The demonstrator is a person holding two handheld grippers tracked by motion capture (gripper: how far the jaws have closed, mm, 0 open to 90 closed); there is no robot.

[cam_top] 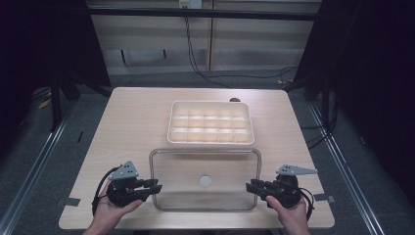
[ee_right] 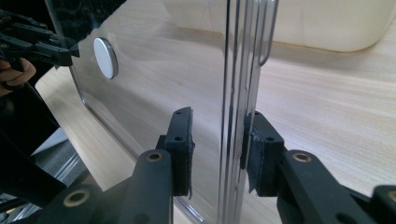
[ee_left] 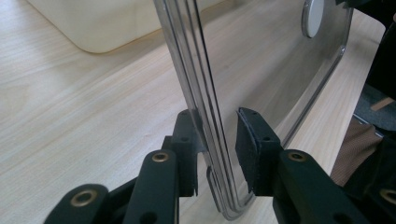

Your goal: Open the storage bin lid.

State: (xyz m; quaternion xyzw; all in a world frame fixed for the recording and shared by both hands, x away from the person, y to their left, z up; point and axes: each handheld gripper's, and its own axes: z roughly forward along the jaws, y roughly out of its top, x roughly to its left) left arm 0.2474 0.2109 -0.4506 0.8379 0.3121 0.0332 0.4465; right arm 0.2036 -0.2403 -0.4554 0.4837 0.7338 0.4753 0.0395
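Note:
A clear plastic lid (cam_top: 205, 164) with a white round disc (cam_top: 205, 181) at its middle lies on the wooden table (cam_top: 132, 122) near the front edge. My left gripper (cam_top: 155, 186) sits at the lid's left edge and is open, its jaws straddling the rim. In the left gripper view the lid (ee_left: 261, 56) passes between the pads (ee_left: 247, 144), with a gap on one side. My right gripper (cam_top: 249, 187) straddles the right edge the same way, open. In the right gripper view the rim (ee_right: 238, 93) runs between its pads (ee_right: 182, 140).
A cream tray (cam_top: 171, 122) divided into several compartments stands just behind the lid, mid-table. Dark floor, rails and cables surround the table. The person's hands come in at the front corners.

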